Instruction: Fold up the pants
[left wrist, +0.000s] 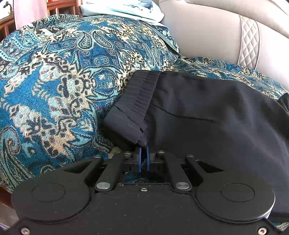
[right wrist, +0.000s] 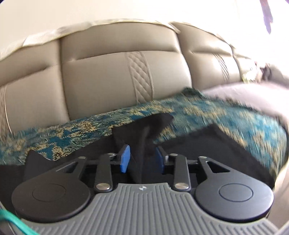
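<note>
Dark navy pants [left wrist: 198, 112] lie on a blue and gold paisley throw [left wrist: 54, 81] over a sofa seat, with the elastic waistband [left wrist: 142, 90] toward the left. My left gripper [left wrist: 144, 150] is shut on the near corner of the waistband, blue pads pressed together on the cloth. In the right wrist view, my right gripper [right wrist: 142, 157] has its blue pads [right wrist: 125, 159] apart, with a raised fold of the pants [right wrist: 142, 133] standing between them. The view is motion-blurred, and I cannot tell whether the pads touch the cloth.
The beige leather sofa backrest [right wrist: 101, 81] rises behind the throw. Folded light blue clothing [left wrist: 124, 9] sits at the far end of the seat. Wooden furniture [left wrist: 59, 7] stands beyond the sofa at the far left.
</note>
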Available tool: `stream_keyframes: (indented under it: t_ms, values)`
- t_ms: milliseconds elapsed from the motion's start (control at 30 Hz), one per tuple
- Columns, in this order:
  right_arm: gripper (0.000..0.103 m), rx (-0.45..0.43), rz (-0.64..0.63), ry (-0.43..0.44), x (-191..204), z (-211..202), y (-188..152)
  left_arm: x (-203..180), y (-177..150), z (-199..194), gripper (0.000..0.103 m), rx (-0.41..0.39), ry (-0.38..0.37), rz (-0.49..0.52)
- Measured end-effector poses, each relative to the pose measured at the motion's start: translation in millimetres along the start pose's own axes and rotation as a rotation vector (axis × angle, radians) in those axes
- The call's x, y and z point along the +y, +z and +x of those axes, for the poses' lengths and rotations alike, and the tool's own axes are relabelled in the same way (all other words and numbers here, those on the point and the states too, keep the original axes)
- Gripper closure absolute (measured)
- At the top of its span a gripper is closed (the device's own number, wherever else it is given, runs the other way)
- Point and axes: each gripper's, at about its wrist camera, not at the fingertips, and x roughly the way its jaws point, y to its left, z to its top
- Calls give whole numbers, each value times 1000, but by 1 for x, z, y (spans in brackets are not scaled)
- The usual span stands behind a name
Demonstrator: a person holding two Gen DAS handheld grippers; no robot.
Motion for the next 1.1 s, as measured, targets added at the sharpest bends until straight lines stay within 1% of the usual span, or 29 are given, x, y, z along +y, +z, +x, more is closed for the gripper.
stream_keyframes:
  t_ms: [67,200,267,333,367,400,433,467,567,600,667,800,867,900,933,967,1000,1033,1067,1100]
  values:
    - [42,13,-41,27,9,14,6,-1,0,0,96,1,6,3]
    - [34,58,-65,63,23,45,12,-3,2,0,96,8,19,4]
    - [34,102,-73,48,31,63,15,-5,3,0,96,11,28,3]
    - [34,121,-79,4,38,76,16,-7,4,1,96,11,40,4]
    - [38,131,-75,-26,41,83,18,-8,4,1,96,11,46,8]
    - [59,129,-70,-47,41,86,18,-8,4,1,96,10,51,12]
    - [69,125,-60,-67,39,86,19,-9,4,1,96,11,55,15]
    - [89,123,-36,-90,35,85,21,-9,4,1,96,11,57,17]
    - [98,111,86,-94,10,79,29,-9,5,2,96,12,58,10]
    - [100,100,122,-119,-1,74,31,-9,5,2,96,11,59,9]
    - [100,73,177,-166,-23,64,32,-8,5,2,96,8,59,13]
    - [100,31,329,-223,-79,33,33,-8,4,2,96,4,56,9]
    - [100,20,400,-219,-105,19,30,-7,3,1,96,3,52,3]
    - [99,5,432,-197,-118,12,27,-7,2,0,96,2,52,1]
    - [96,-15,449,-157,-126,8,24,-8,2,0,96,0,53,0]
    - [88,-26,462,-104,-132,5,21,-8,1,-1,96,-1,55,-4]
    - [77,-22,470,-64,-133,4,18,-8,1,-1,96,-1,57,-7]
    - [69,-11,454,-24,-130,5,16,-9,1,-1,96,-1,58,-11]
    - [57,-1,416,7,-121,7,16,-9,1,-1,96,0,60,-16]
    - [56,7,365,30,-109,8,15,-9,1,-1,96,1,62,-19]
